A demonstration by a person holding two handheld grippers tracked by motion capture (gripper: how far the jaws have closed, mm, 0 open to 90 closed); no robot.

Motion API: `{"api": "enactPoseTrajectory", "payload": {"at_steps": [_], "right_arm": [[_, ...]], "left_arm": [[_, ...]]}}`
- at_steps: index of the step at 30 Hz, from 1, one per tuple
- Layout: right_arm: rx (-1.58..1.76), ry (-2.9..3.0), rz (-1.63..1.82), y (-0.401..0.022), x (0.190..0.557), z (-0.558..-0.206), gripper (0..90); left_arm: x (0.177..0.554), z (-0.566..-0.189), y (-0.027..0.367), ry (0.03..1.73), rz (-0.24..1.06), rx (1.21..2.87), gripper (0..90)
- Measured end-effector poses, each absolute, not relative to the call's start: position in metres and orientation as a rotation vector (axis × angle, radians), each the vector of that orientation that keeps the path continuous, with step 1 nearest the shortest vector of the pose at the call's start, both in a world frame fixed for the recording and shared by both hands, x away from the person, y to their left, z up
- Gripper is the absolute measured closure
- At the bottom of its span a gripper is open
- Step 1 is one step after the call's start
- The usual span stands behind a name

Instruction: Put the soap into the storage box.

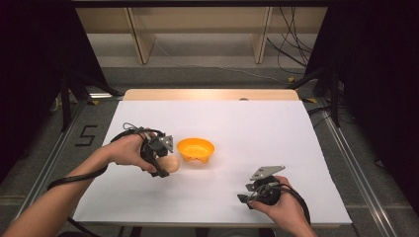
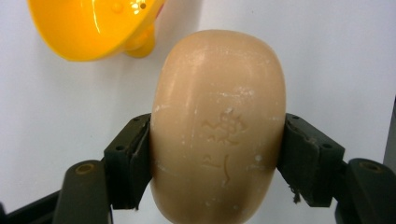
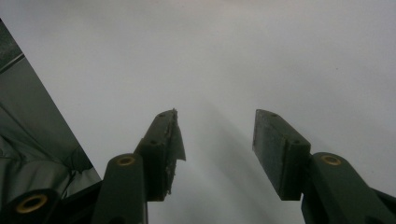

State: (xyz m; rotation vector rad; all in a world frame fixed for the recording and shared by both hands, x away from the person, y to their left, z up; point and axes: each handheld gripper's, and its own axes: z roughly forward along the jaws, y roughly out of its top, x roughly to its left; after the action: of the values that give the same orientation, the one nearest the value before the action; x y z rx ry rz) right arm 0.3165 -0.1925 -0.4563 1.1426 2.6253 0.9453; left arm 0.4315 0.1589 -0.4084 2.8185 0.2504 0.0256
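A tan oval soap bar (image 2: 218, 93) with a stamped mark is clamped between the two black jaws of my left gripper (image 2: 215, 123), one pad pressing on each side. In the high view this gripper (image 1: 165, 168) holds the soap bar (image 1: 173, 164) just above the white table, immediately left of an orange bowl (image 1: 196, 149). The orange bowl (image 2: 88, 28) stands upright at the upper left of the left gripper view. My right gripper (image 1: 244, 193) rests low at the front right, away from both. Its jaws (image 3: 217, 114) stand open with bare white surface between them.
A white sheet (image 1: 247, 123) covers the table, with a wooden strip (image 1: 212, 94) along the far edge. Dark floor (image 3: 28, 130) lies past the table's edge beside the right gripper. Shelf legs and cables (image 1: 291, 54) stand beyond the table.
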Motion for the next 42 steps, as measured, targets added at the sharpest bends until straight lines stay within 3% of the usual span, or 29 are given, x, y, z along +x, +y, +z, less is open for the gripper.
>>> {"api": "enactPoseTrajectory", "payload": {"at_steps": [42], "right_arm": [[1.137, 2.612, 0.967, -0.192, 0.317, -0.457, 50.7]], "left_arm": [[0.441, -0.39, 0.145, 0.204, 0.097, 2.718, 31.4]]}}
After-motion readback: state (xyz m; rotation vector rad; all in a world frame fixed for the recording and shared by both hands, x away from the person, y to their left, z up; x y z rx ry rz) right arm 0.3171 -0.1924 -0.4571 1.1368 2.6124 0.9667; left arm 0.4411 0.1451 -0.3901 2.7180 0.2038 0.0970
